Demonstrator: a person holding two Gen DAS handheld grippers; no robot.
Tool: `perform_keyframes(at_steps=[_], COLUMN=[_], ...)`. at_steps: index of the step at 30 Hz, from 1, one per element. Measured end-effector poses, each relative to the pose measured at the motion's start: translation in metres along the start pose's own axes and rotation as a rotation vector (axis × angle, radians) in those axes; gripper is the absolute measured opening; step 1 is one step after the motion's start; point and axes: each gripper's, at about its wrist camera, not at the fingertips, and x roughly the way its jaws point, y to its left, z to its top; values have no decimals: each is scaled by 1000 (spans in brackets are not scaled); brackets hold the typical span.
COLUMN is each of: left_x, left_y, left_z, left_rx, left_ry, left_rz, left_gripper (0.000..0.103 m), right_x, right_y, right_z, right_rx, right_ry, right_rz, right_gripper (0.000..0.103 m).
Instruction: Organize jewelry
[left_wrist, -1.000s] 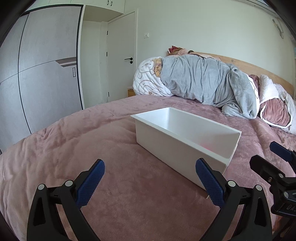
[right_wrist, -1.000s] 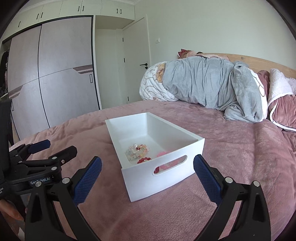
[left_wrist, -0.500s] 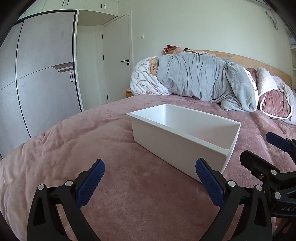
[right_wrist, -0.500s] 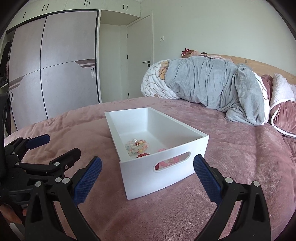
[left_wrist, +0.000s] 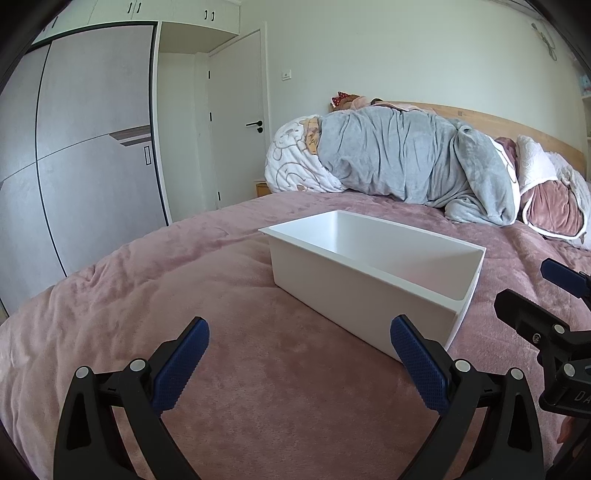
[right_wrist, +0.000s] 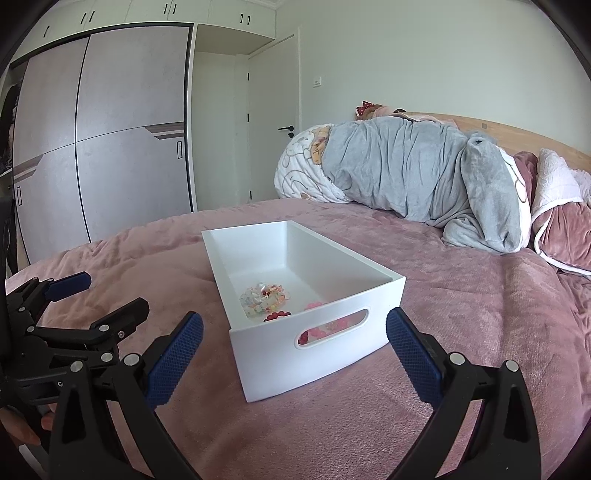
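Observation:
A white rectangular box (right_wrist: 321, 354) with a slot handle sits on the pink bedspread; in the left wrist view I see the box (left_wrist: 354, 295) from its long side. Inside lie beaded jewelry pieces: a pale multicoloured bead bunch (right_wrist: 264, 297), a red bead string (right_wrist: 277, 315) and pink beads (right_wrist: 314, 305). My right gripper (right_wrist: 295, 354) is open just in front of the box's handle end, holding nothing. My left gripper (left_wrist: 299, 365) is open to the box's left, empty. Each gripper shows in the other's view: the left gripper (right_wrist: 92, 302) and the right gripper (left_wrist: 539, 291).
The pink bedspread (left_wrist: 184, 288) spreads around the box. A grey blanket heap (right_wrist: 413, 177) and pillows (right_wrist: 561, 221) lie at the wooden headboard. Grey wardrobe doors (right_wrist: 110, 147) and a white door (right_wrist: 273, 122) stand beyond the bed's far edge.
Both views have tilted upward a little, so the box sits lower in frame. Both grippers stay open and empty; the jewelry has not moved.

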Motion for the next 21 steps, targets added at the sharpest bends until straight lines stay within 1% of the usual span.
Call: perform_keyframes(at_steps=[16, 21], left_x=[0, 0], left_y=[3, 1], left_z=[-7, -9], left_rx=[3, 29], left_ry=[3, 4], left_rz=[0, -24], left_gripper=[99, 99], right_x=[3, 5], right_y=[-1, -3], right_z=[-2, -3], right_rx=[-5, 0], right_ry=[15, 25], right_rz=[-1, 9], right_gripper=[98, 98])
